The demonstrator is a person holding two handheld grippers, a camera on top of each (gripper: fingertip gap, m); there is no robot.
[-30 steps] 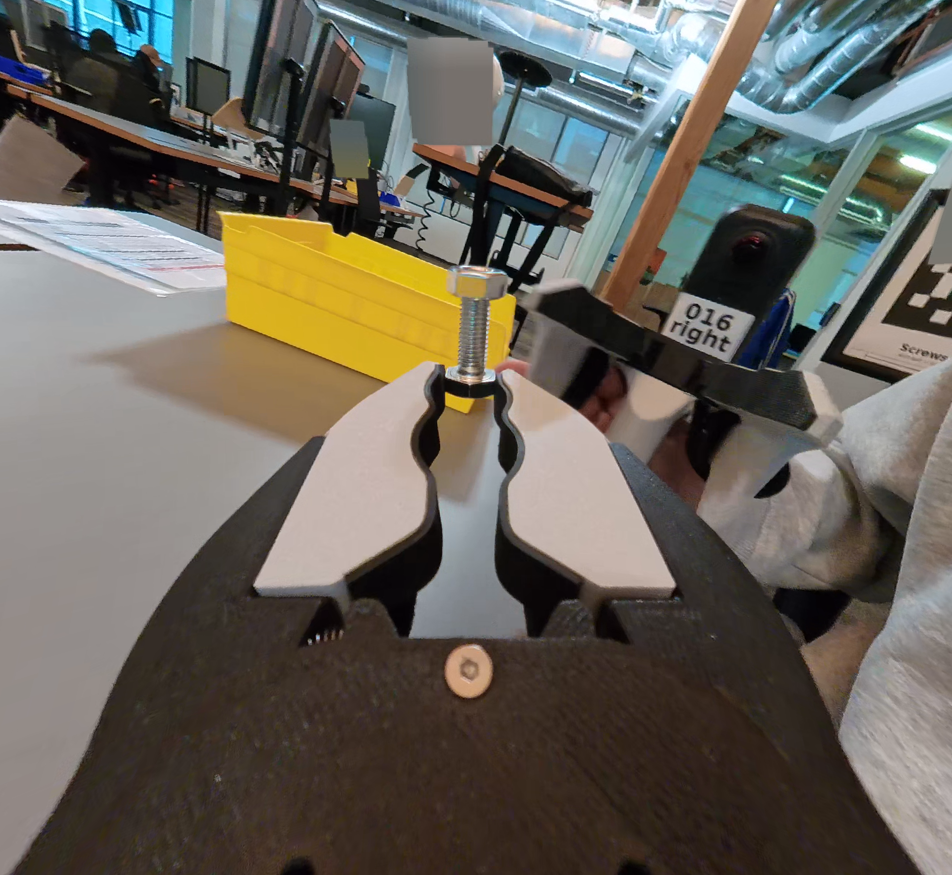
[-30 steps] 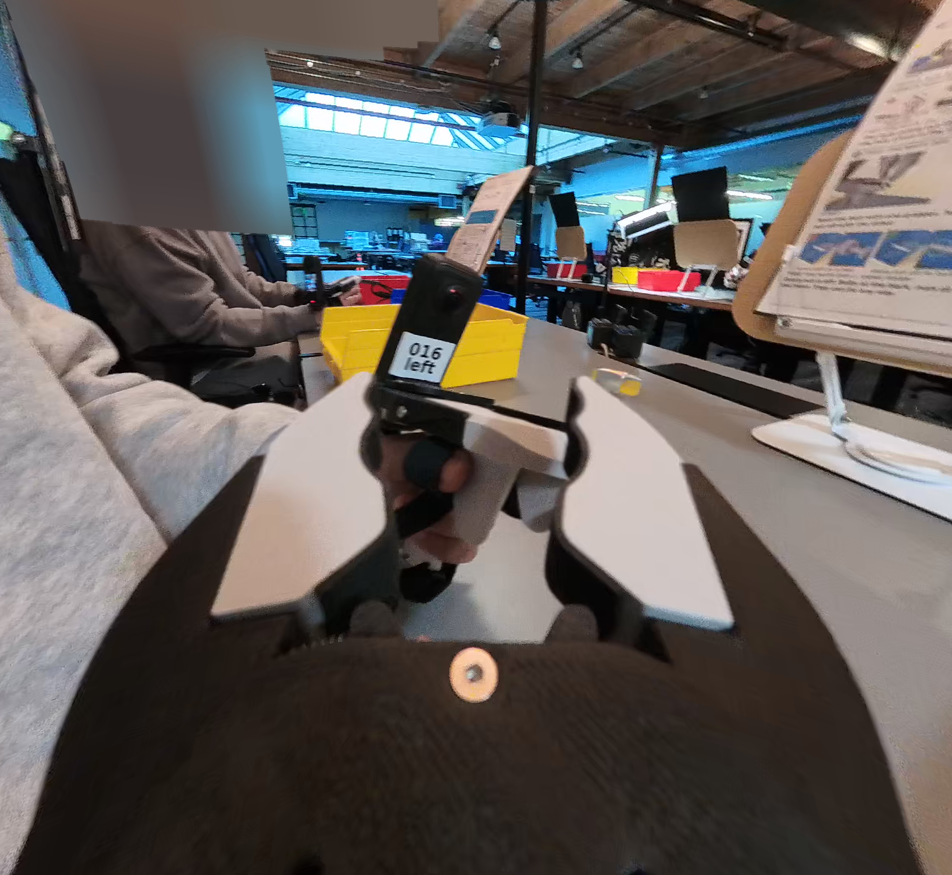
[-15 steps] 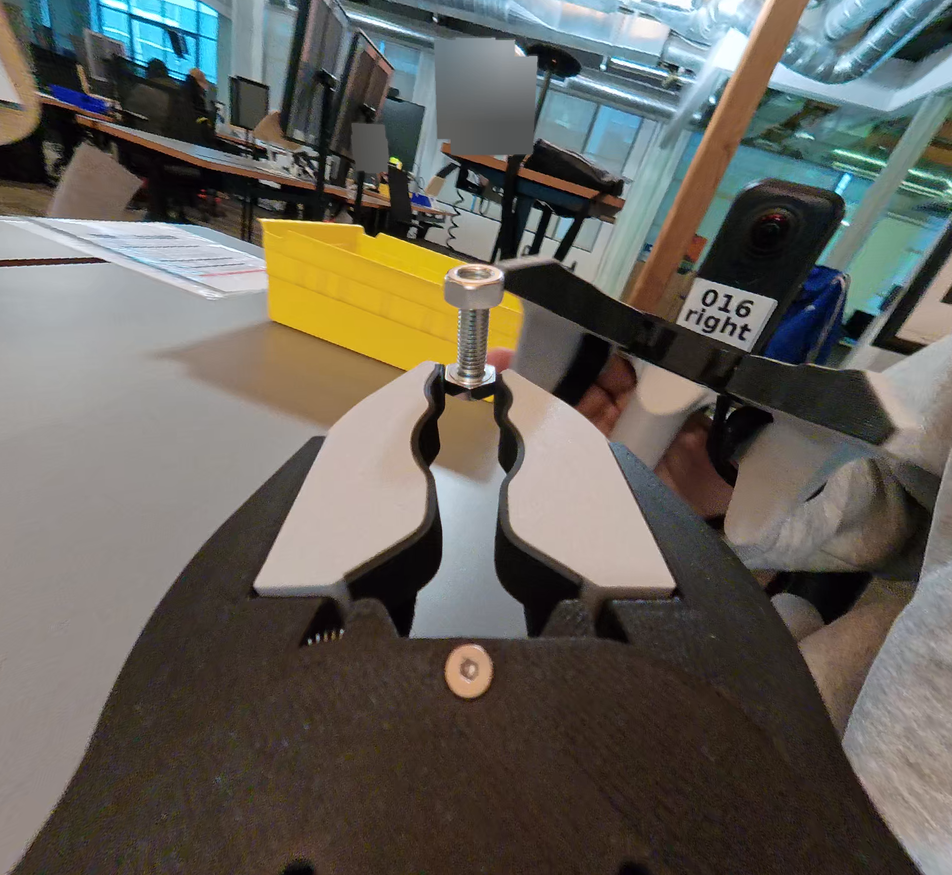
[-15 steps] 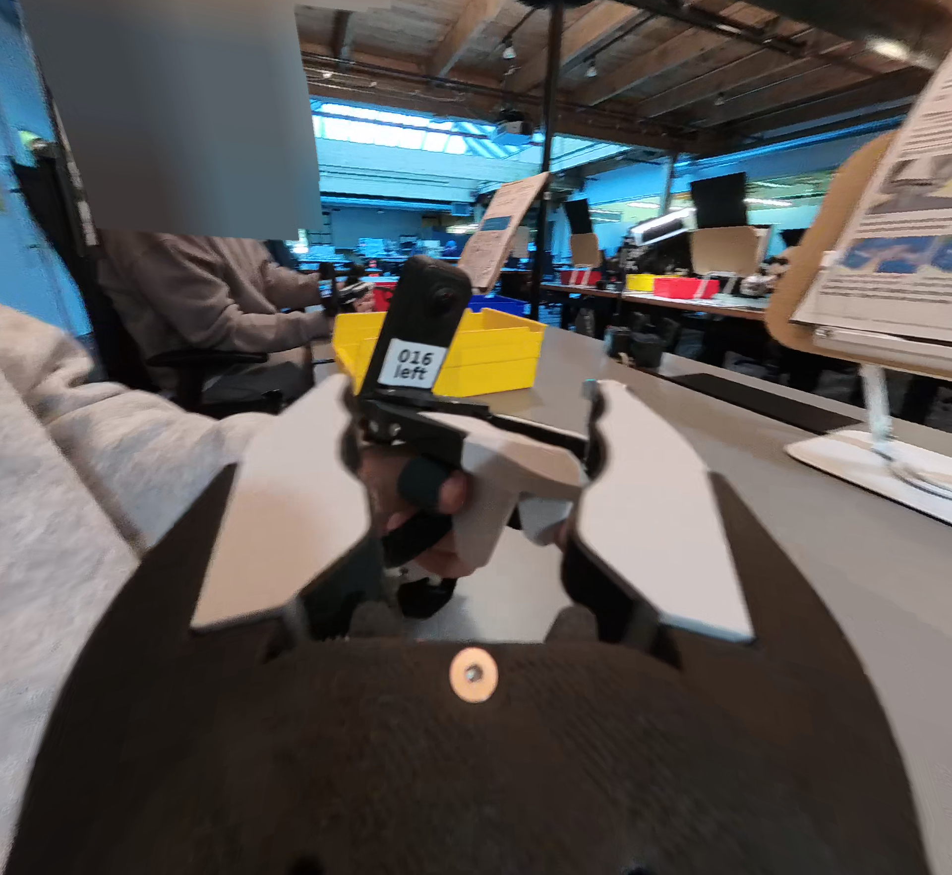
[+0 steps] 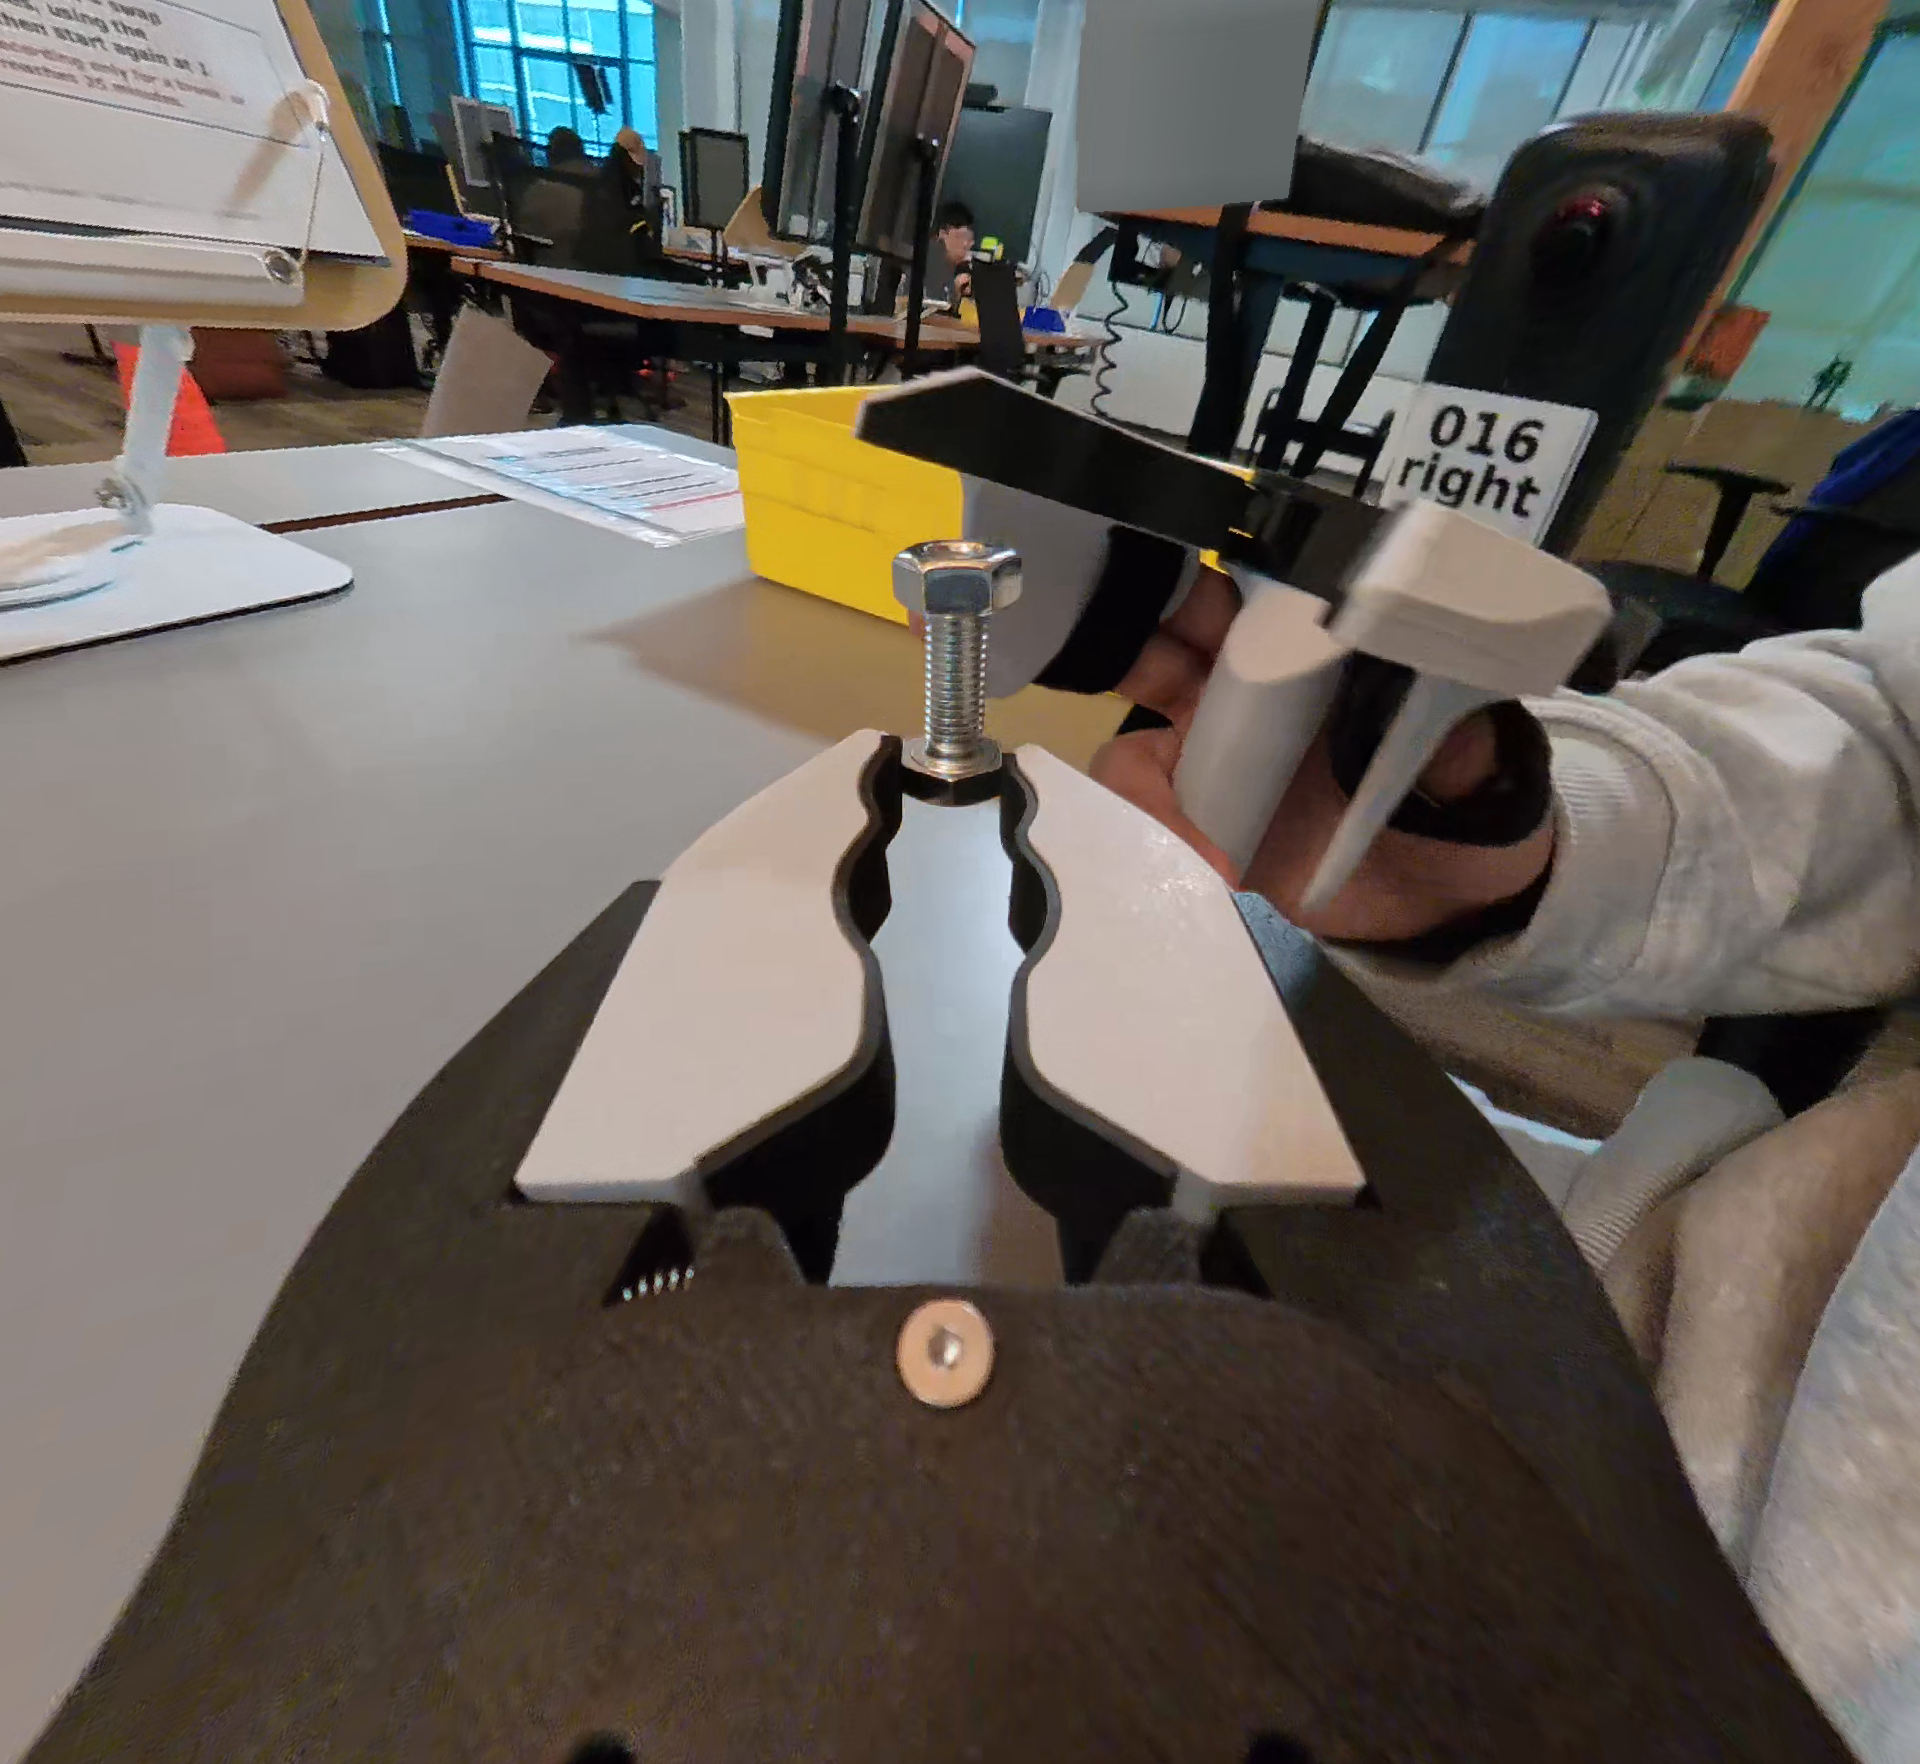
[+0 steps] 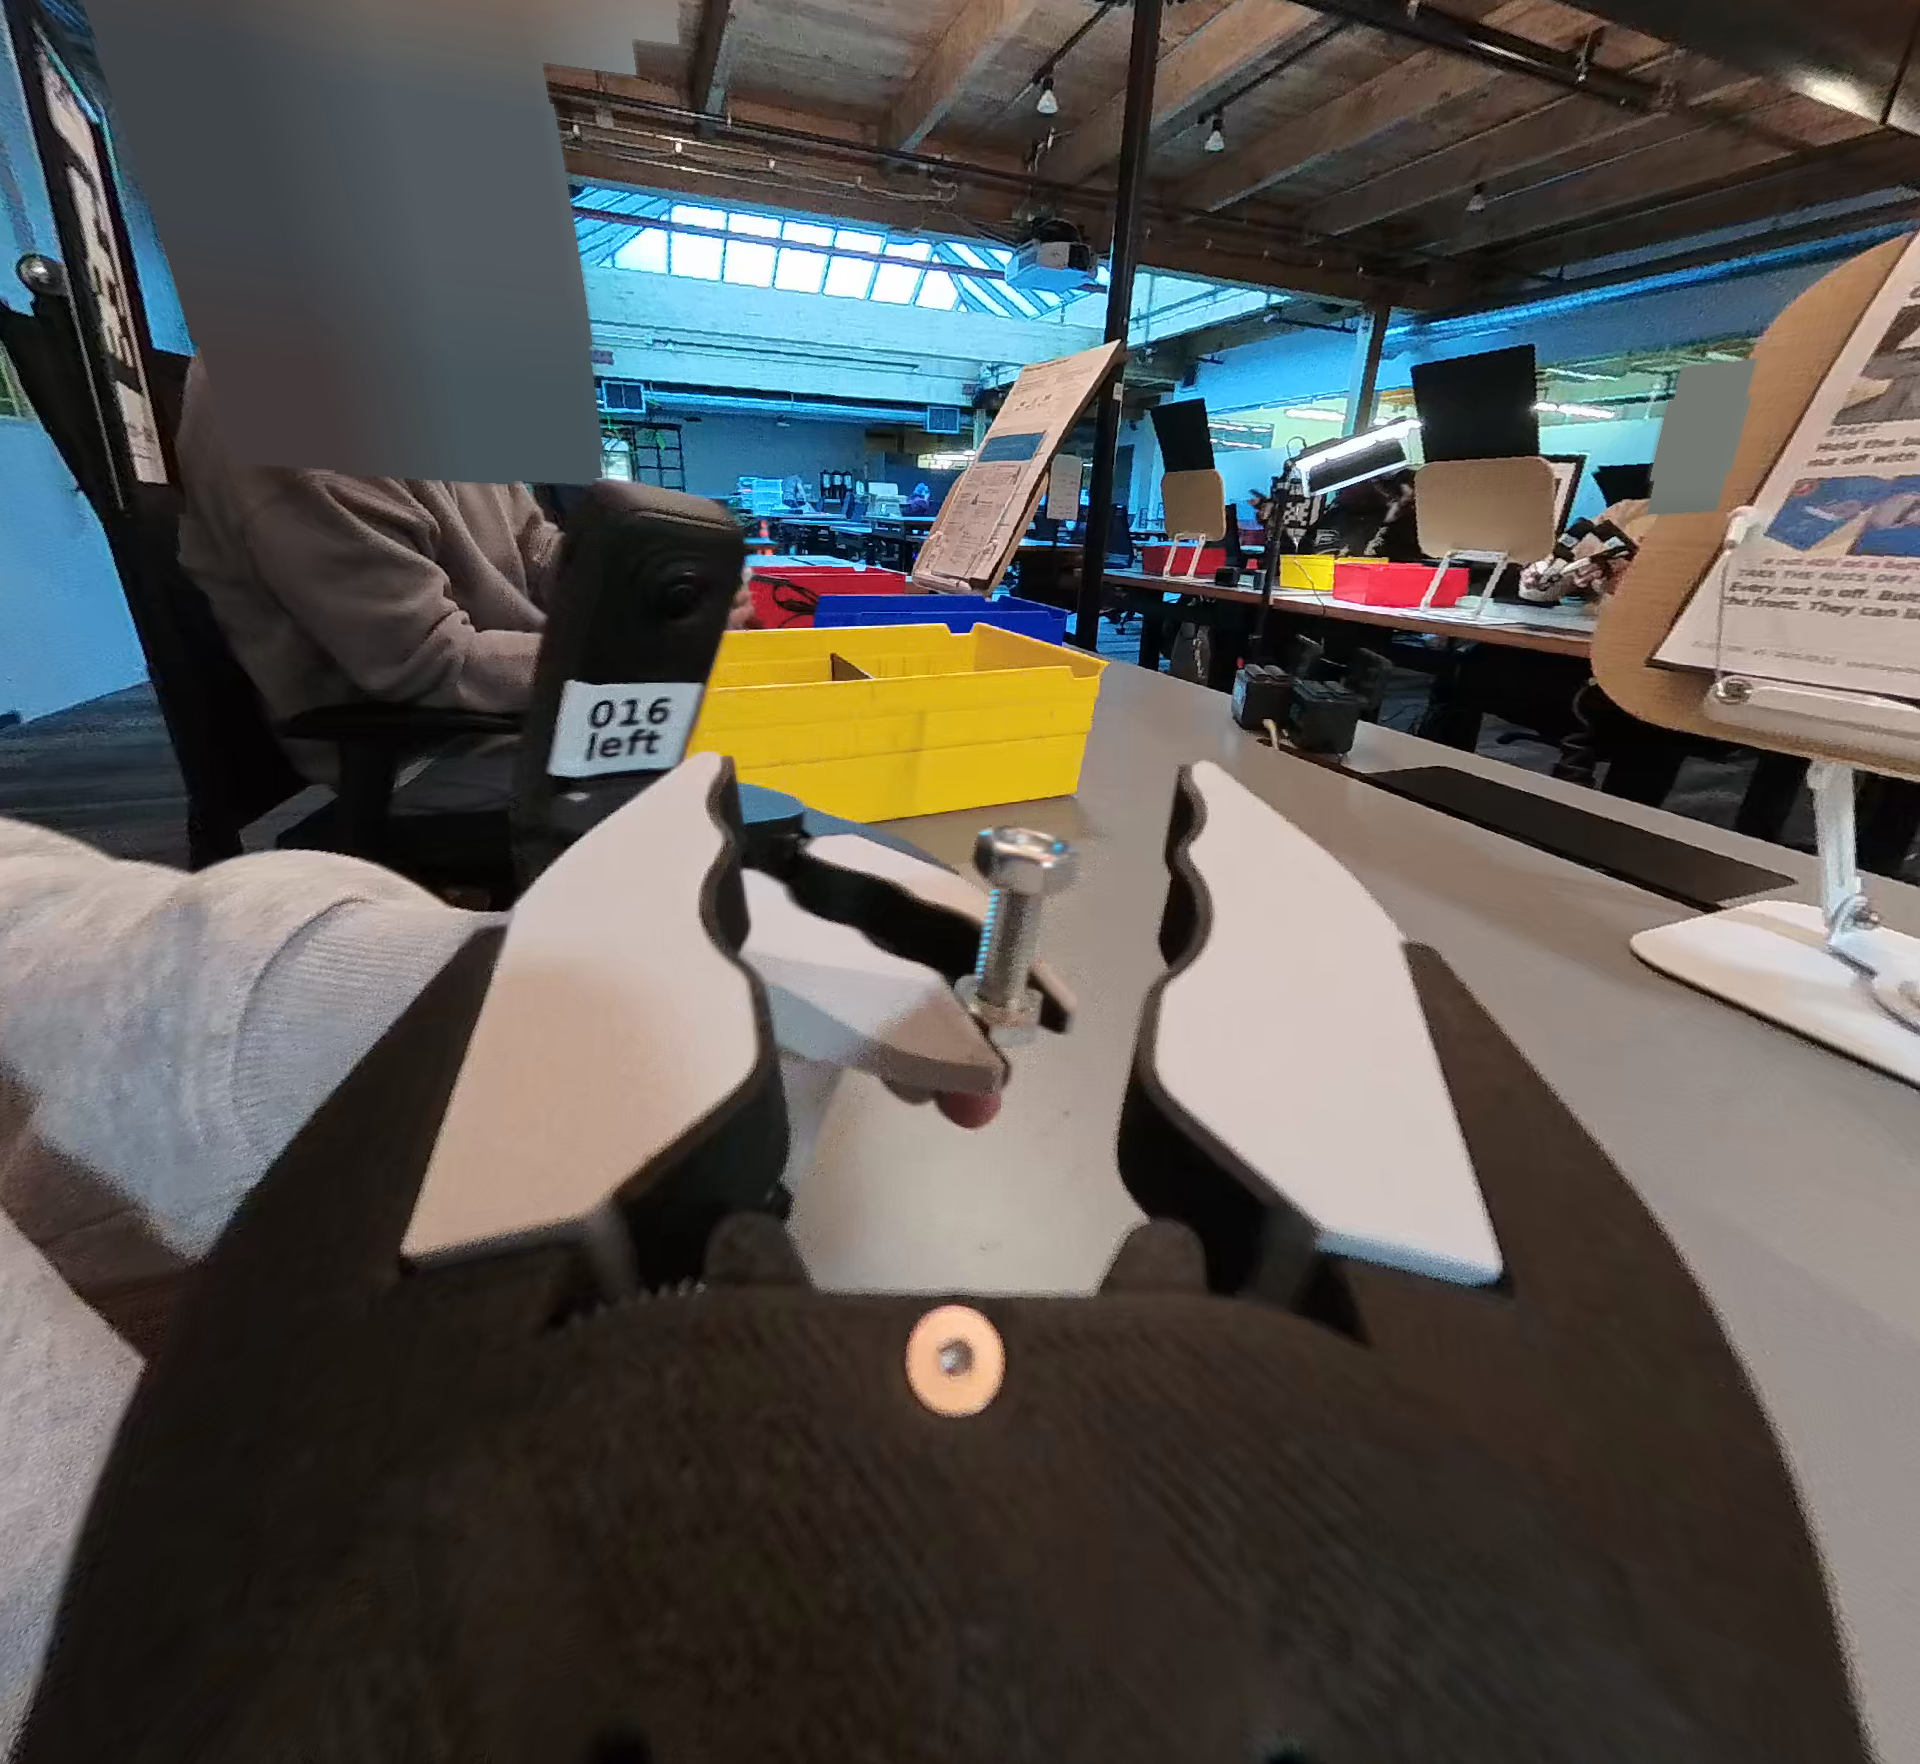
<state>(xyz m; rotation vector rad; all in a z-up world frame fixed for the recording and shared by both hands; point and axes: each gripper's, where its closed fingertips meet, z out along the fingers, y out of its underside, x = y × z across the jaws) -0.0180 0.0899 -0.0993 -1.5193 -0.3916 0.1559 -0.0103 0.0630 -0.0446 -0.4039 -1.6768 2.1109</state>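
Left claw (image 5: 951,764) pinching nut (image 5: 951,760) (bolt (image 5: 956,649) upright); right claw (image 6: 951,867) spread; yellow bin (image 6: 904,712) behind.

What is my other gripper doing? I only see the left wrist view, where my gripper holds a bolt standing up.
Observer: The right gripper is wide open. In its own view the bolt shows in the gap between its fingers and touches neither one.
Operator: What's inside the yellow bin? I just see its outside.
Observer: A brown divider splits it into compartments. The bottom is hidden, so I can't tell what is in there.
Operator: Is anything behind it?
Observer: Yes, a blue bin sits just behind it.
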